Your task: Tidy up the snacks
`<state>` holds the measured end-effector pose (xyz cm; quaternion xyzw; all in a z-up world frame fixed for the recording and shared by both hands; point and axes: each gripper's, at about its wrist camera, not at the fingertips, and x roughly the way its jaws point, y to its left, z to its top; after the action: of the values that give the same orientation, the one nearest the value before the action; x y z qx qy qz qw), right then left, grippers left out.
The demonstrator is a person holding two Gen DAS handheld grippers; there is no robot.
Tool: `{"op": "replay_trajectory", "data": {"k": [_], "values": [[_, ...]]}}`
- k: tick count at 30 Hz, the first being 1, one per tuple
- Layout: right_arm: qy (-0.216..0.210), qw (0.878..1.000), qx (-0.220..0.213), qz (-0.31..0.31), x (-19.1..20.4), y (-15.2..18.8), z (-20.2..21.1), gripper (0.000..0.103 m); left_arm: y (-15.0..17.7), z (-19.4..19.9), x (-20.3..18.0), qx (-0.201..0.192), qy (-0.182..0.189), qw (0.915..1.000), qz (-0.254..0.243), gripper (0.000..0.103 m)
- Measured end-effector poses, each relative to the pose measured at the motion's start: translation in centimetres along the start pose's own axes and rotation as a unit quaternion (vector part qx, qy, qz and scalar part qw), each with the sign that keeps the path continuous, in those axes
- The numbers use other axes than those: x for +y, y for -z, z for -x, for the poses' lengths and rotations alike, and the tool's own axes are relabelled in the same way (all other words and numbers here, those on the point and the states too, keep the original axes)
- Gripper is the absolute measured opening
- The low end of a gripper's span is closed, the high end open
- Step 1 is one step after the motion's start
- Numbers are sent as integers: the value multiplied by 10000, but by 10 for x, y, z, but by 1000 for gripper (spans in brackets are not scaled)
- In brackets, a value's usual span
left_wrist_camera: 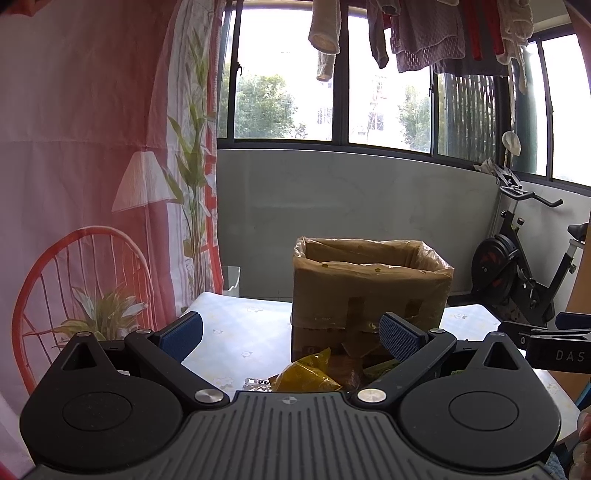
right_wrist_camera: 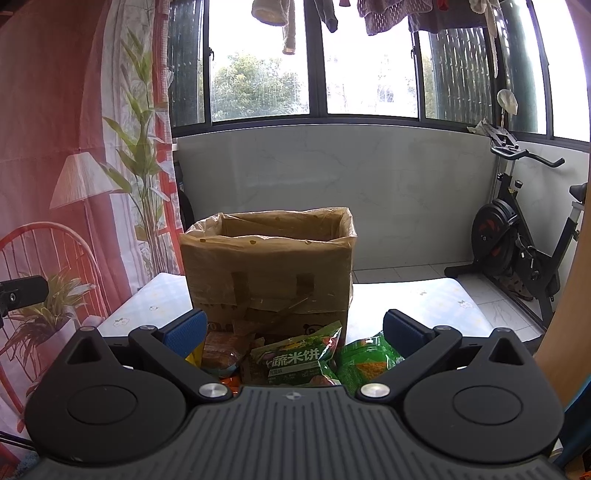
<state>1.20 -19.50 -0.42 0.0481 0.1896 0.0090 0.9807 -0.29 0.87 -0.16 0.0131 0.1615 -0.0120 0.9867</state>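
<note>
A cardboard box lined with clear plastic stands open-topped on the table; the right wrist view shows the same box. Snack packets lie in front of it: a yellow packet, a green rice-cracker packet, a second green packet and a brownish wrapped snack. My left gripper is open above the yellow packet, nothing between its blue pads. My right gripper is open over the green packets, holding nothing. The right gripper's body shows at the left view's right edge.
The table has a pale floral cloth. A printed red curtain hangs at the left. An exercise bike stands at the right by the window wall. Laundry hangs overhead.
</note>
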Motion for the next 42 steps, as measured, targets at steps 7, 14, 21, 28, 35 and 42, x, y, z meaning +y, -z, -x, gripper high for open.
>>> {"op": "replay_trajectory", "data": {"k": [7,14,21,28,35,42], "values": [[31,10000,-16,17,1,1,1,103,2,0,1,0,29,10000,-22,102],[18,10000,11,-2,0,3,1,103,3,-3,2,29,51,10000,-27,102],[13,10000,46,-31,-1,4,-1,103,2,-7,3,56,76,9999,-35,102],[12,10000,48,-33,-1,4,-1,103,4,-7,3,51,82,9999,-39,102],[11,10000,57,-42,-1,4,-2,103,4,-8,3,54,87,9999,-37,102],[-5,9999,95,-52,-2,7,-4,103,5,-13,4,151,100,9998,-27,102]]}}
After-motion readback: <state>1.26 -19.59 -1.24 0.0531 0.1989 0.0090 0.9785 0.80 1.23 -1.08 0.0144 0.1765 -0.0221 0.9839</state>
